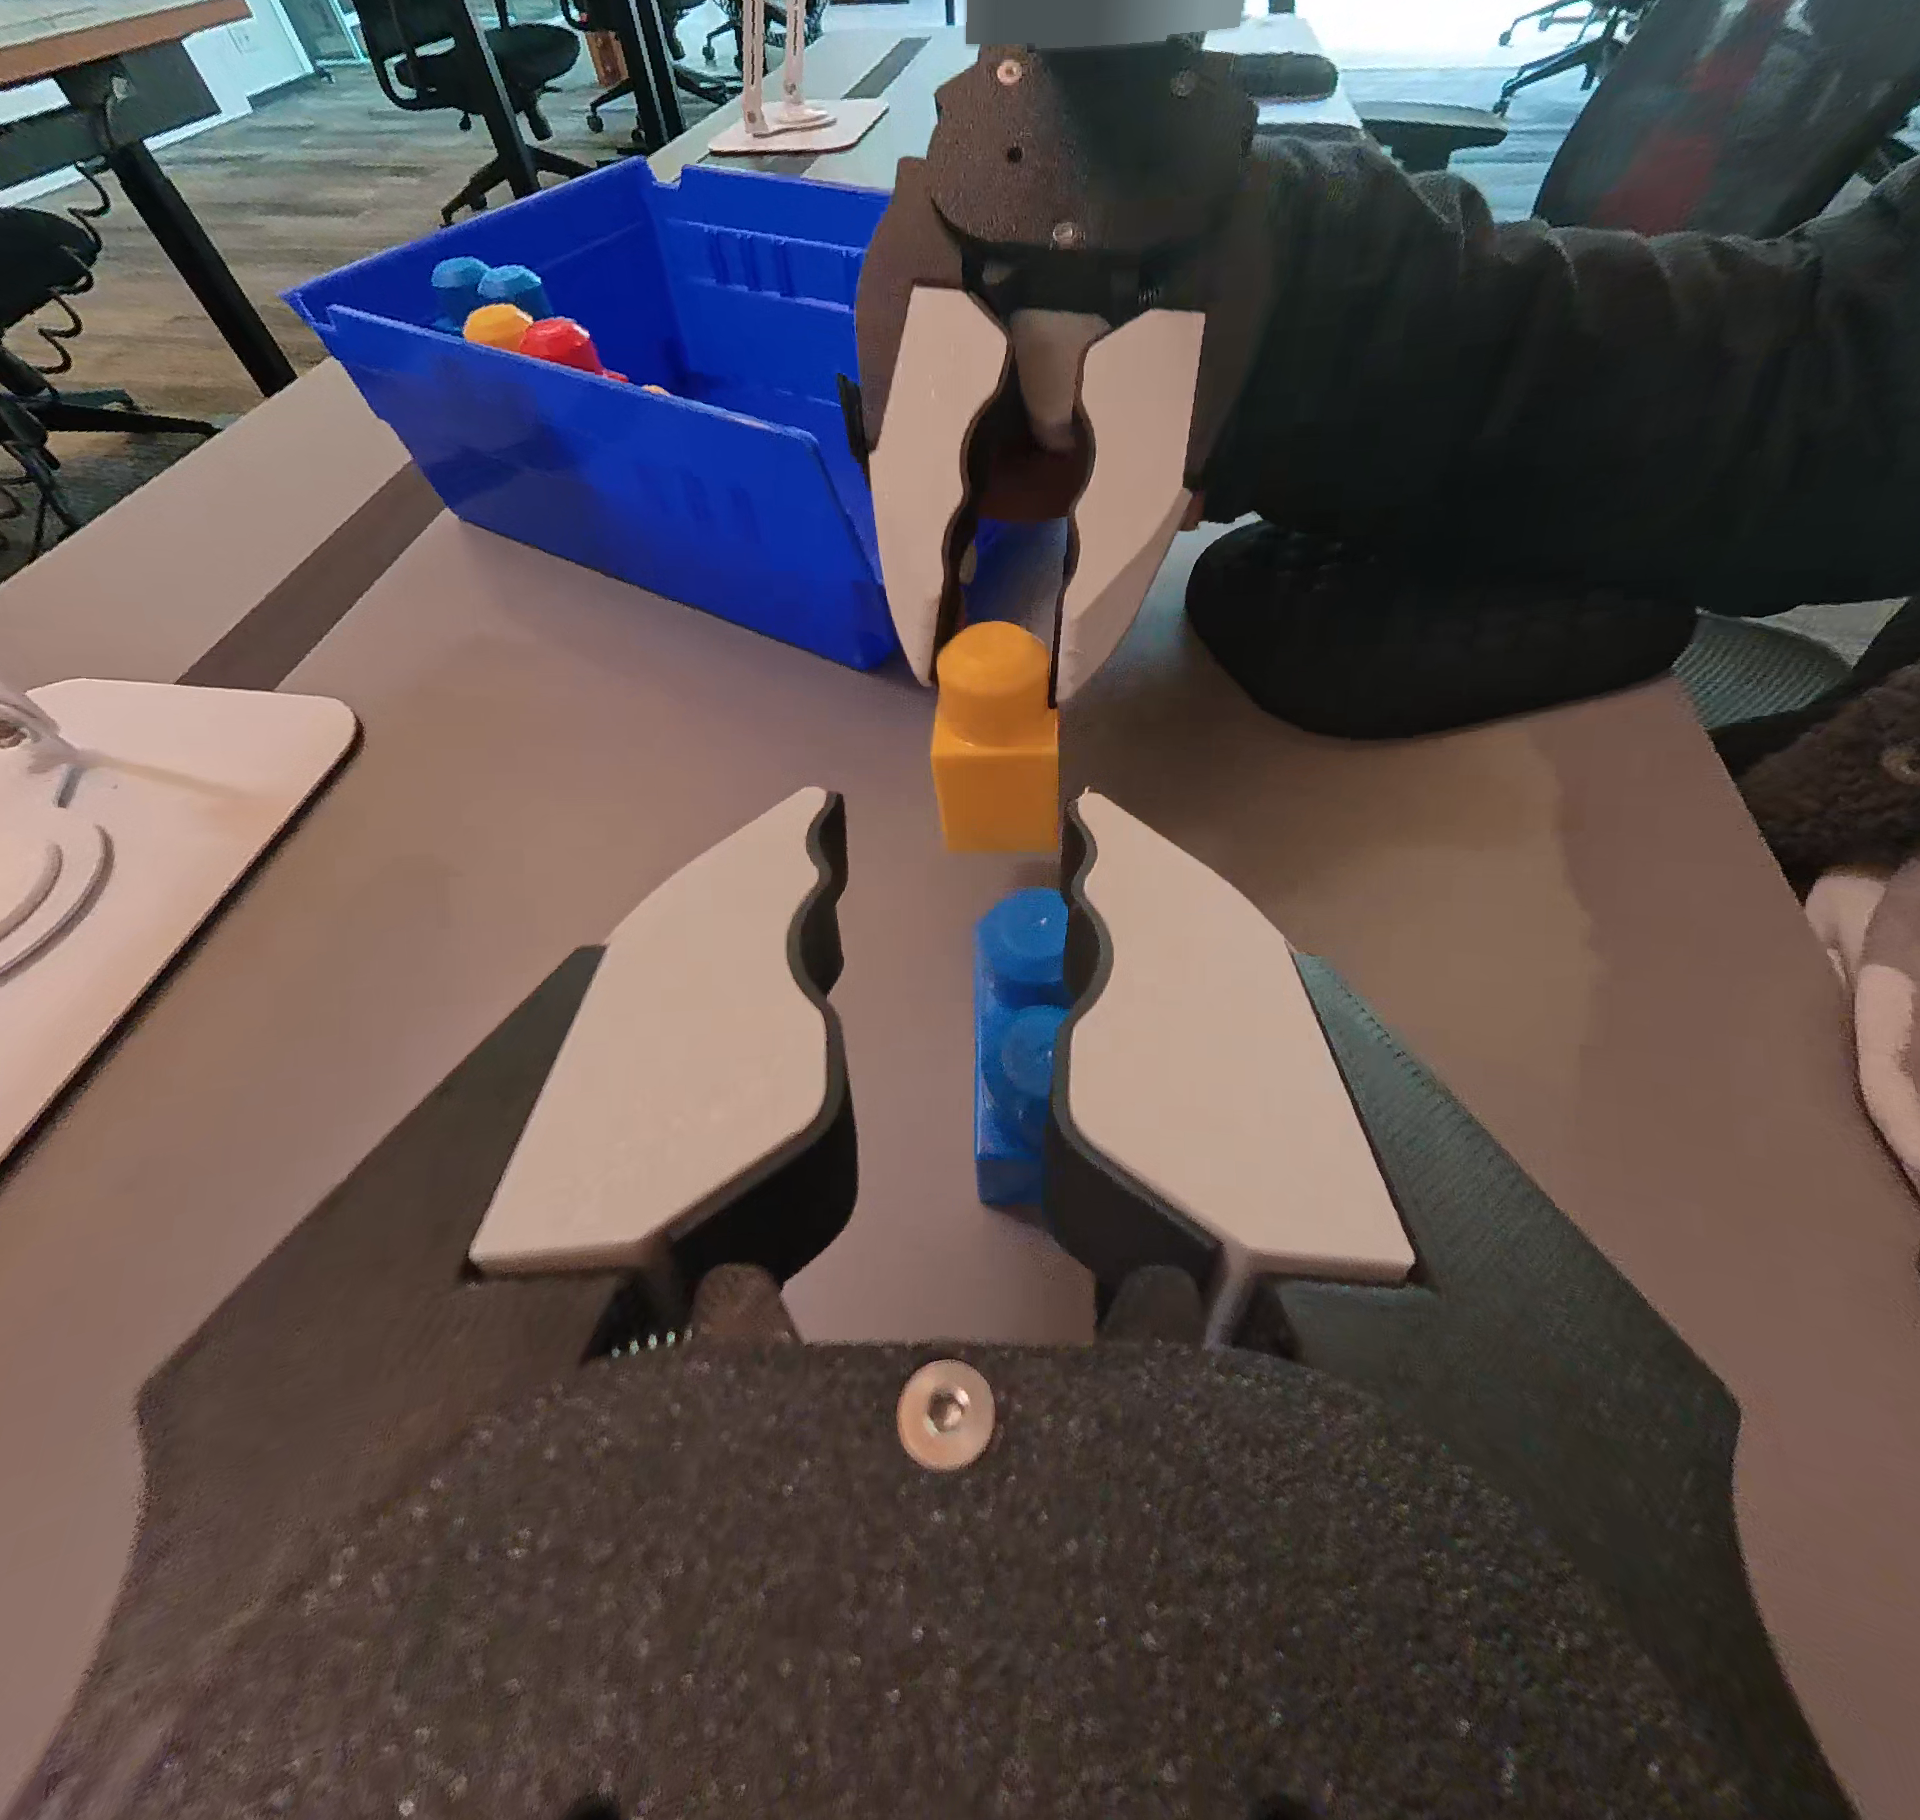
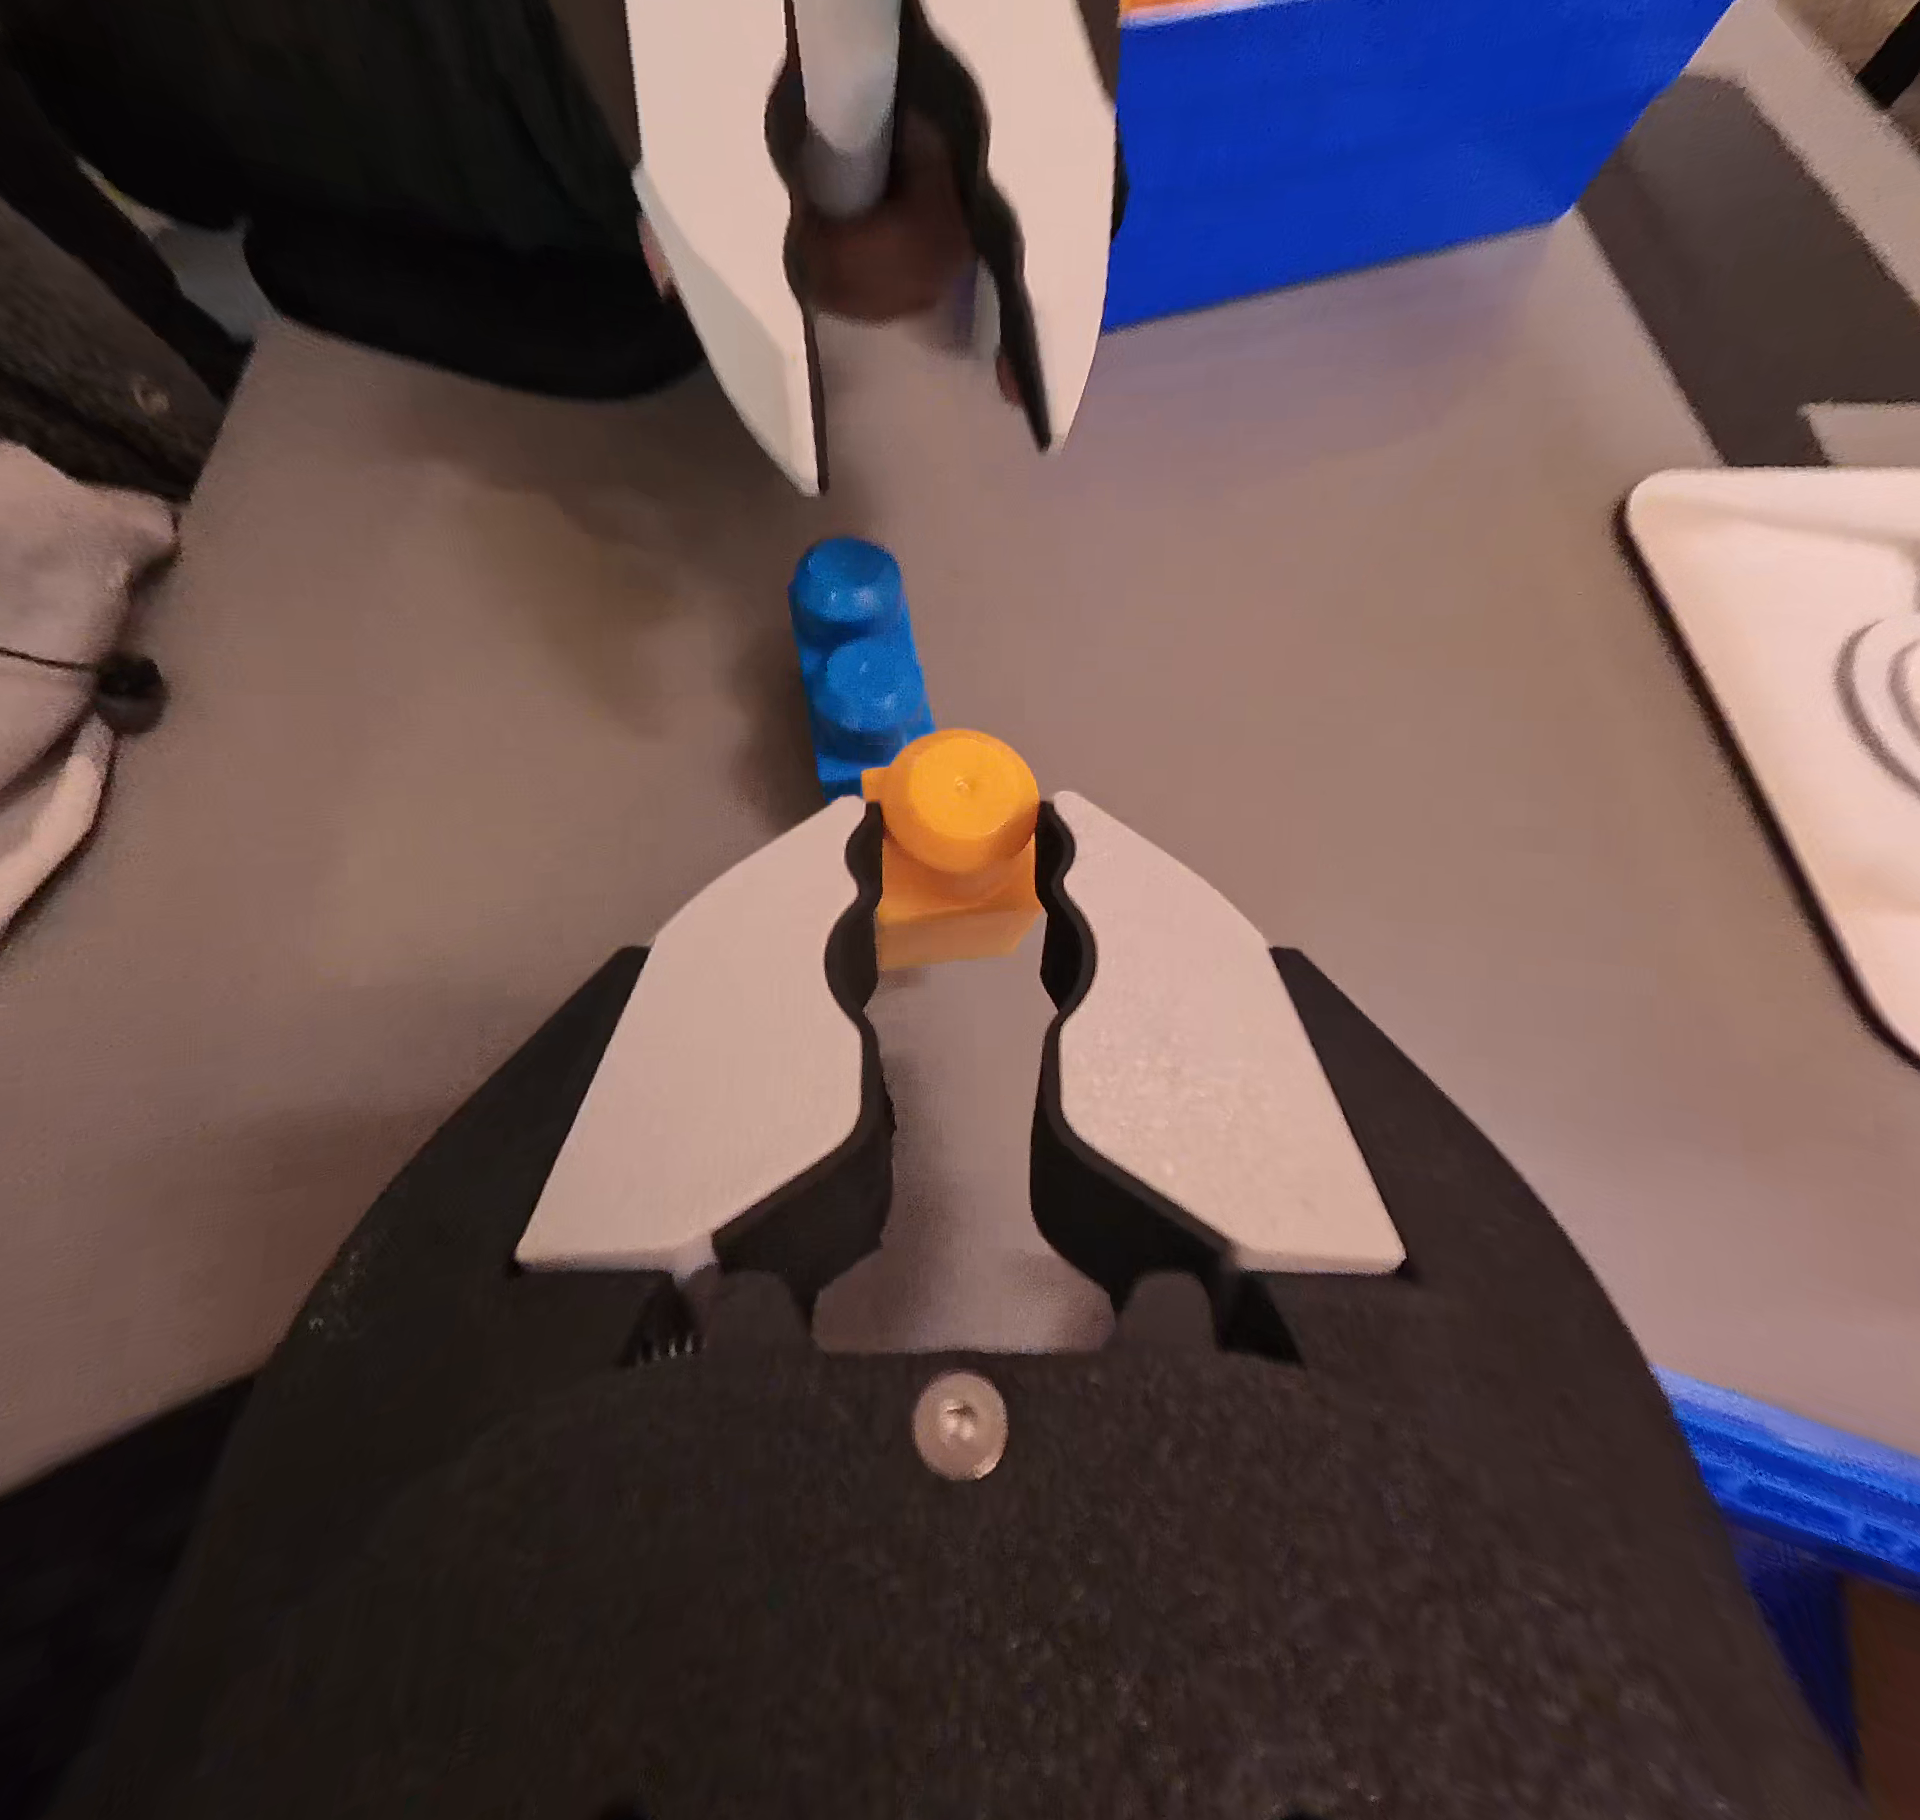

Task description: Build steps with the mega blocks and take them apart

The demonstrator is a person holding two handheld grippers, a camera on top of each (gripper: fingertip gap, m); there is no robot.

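Two mega blocks were seen on the grey table: an orange single-stud block and a blue two-stud block. The orange single-stud block was clamped by its stud between the fingertips of the right gripper, whose jaws were drawn in against the stud from both sides. In the right wrist view the orange block was seen just at the near end of the blue two-stud block, partly covering it; whether the two were pressed together or only touching could not be told. In the left wrist view the right gripper was seen pointing down from above, with the orange block upright below it and its base close to the table. The left gripper was held with its jaws apart and nothing between them; the blue block lay along its right finger, partly hidden by that finger. In the right wrist view the left gripper was seen beyond the far end of the blue block, tips spread. A blue bin stood at the far side of the table and held further blue, orange and red blocks. A white board with rounded corners lay at the table's edge, well apart from the blocks.
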